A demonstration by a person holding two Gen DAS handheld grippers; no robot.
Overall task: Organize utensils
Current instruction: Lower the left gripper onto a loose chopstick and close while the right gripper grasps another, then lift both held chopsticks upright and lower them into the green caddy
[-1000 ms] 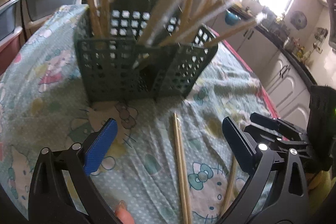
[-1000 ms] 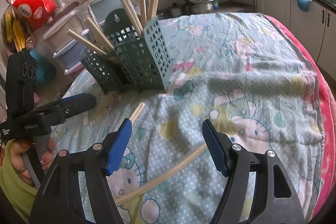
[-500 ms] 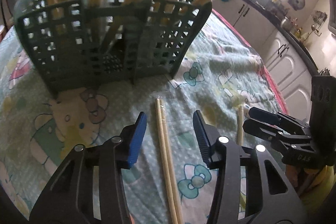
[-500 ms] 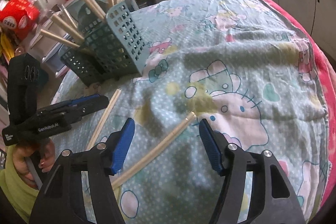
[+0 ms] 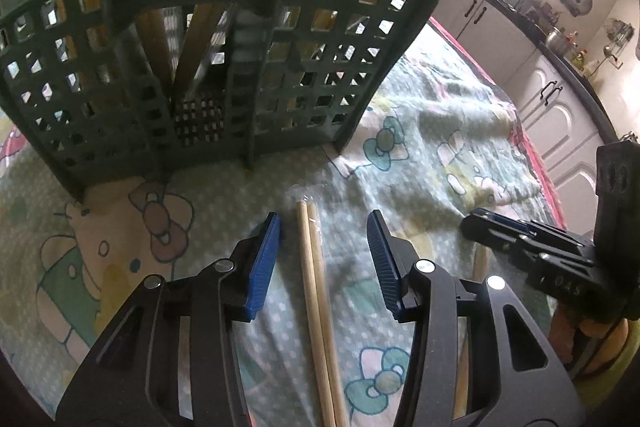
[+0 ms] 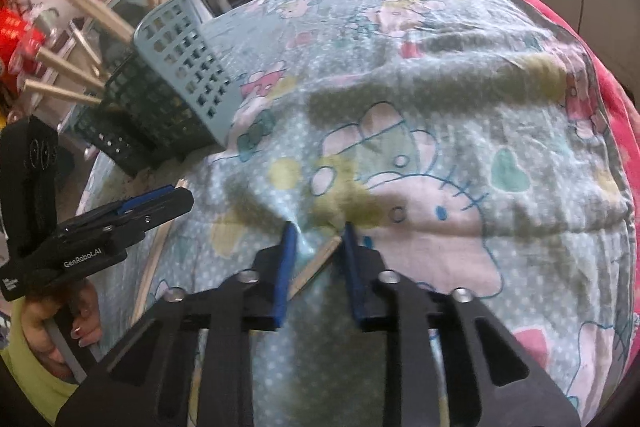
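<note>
Left gripper [image 5: 324, 259] half open, jaws astride a chopstick pair [image 5: 318, 307] lying untouched on the cartoon-print cloth [image 5: 440, 131], near the green basket [image 5: 208, 75]; right gripper [image 6: 318, 259] just narrowed, pinching a single chopstick [image 6: 318, 261].

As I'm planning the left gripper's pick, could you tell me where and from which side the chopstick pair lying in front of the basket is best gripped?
Grip the chopstick pair across its width, a little back from the end nearest the basket, coming from above. It lies flat on the cloth, its sticks side by side, and the left gripper already straddles it with jaws apart, so closing should pinch both together.
</note>
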